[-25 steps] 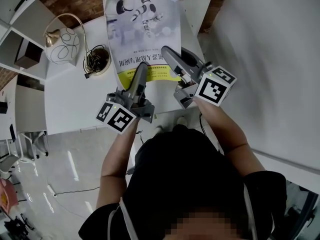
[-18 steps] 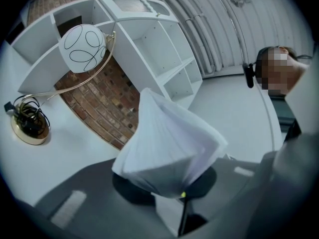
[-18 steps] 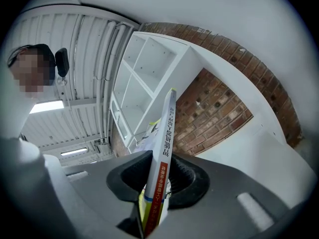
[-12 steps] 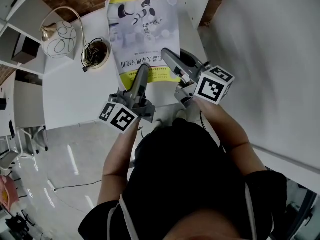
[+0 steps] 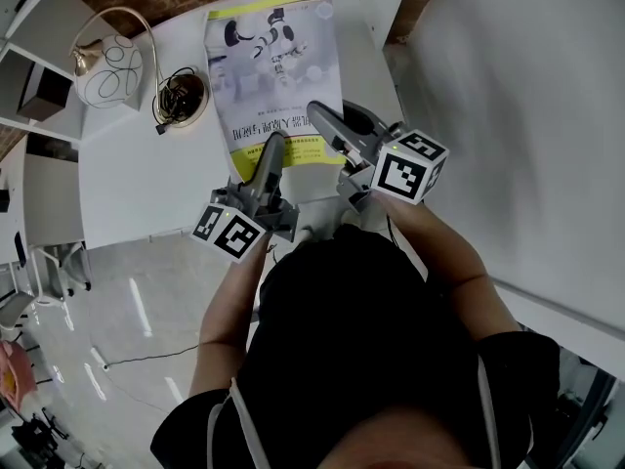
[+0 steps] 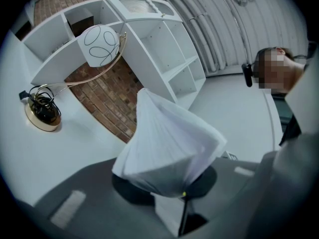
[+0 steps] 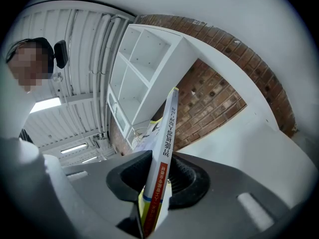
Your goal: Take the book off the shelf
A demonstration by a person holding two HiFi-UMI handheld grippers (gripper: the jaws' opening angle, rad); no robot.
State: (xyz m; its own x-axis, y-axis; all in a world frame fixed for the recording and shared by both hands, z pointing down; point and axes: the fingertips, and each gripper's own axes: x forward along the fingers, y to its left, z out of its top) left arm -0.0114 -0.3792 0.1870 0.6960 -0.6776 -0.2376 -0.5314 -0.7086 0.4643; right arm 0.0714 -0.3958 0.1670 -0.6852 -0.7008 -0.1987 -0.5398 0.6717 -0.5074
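Note:
The book (image 5: 273, 66), a robot on its cover and a yellow band at its near end, lies flat over the white table (image 5: 137, 184), held at its near edge by both grippers. My left gripper (image 5: 274, 147) is shut on the near left corner; in the left gripper view the white pages (image 6: 169, 148) fan out from between the jaws of the left gripper (image 6: 172, 190). My right gripper (image 5: 318, 115) is shut on the near right edge. In the right gripper view the red and yellow book spine (image 7: 164, 148) stands clamped in the right gripper (image 7: 158, 183).
A lamp with a white patterned shade (image 5: 103, 66) and a brass base wound with cable (image 5: 181, 94) stands left of the book. White shelving (image 5: 29, 27) runs along the far left, with a brick wall (image 7: 209, 98) behind. Grey floor lies below the table's near edge.
Both grippers keep their hold on the book. Book and grippers have shifted slightly left and nearer in the head view; the lamp has slid toward the upper left.

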